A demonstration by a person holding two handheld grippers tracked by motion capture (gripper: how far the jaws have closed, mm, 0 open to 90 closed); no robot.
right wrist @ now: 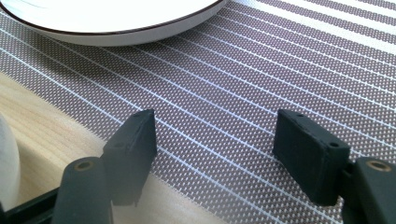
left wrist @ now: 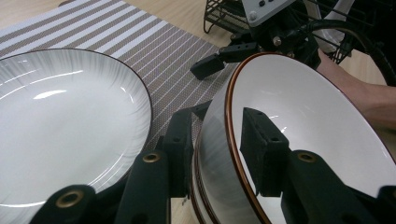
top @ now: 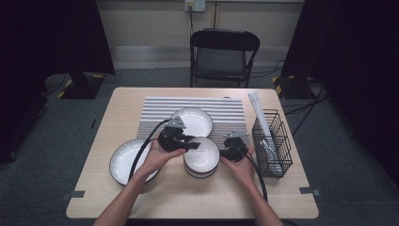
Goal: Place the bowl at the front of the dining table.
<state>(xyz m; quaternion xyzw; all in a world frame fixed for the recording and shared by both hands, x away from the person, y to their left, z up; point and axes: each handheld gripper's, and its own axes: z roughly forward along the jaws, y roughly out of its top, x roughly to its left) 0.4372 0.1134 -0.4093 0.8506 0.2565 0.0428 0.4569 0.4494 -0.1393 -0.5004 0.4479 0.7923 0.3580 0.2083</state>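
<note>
A stack of white bowls with brown rims [top: 201, 162] stands at the table's middle. My left gripper [top: 192, 144] reaches onto it from the left. In the left gripper view its jaws [left wrist: 217, 126] straddle the wall of the top bowl [left wrist: 303, 121], one pad outside and one inside, both against the wall. My right gripper [top: 227, 149] rests just right of the stack. It stands open [right wrist: 215, 135] over the striped placemat [right wrist: 261, 74] with nothing between its pads, and shows again beyond the bowl's far rim [left wrist: 243, 49].
A white plate [top: 195, 121] lies on the placemat [top: 226, 110] behind the bowls. A second plate [top: 123, 160] lies on the bare wood at the left. A black wire rack [top: 273, 141] holding white ware stands at the right. A folding chair [top: 223, 52] stands behind the table.
</note>
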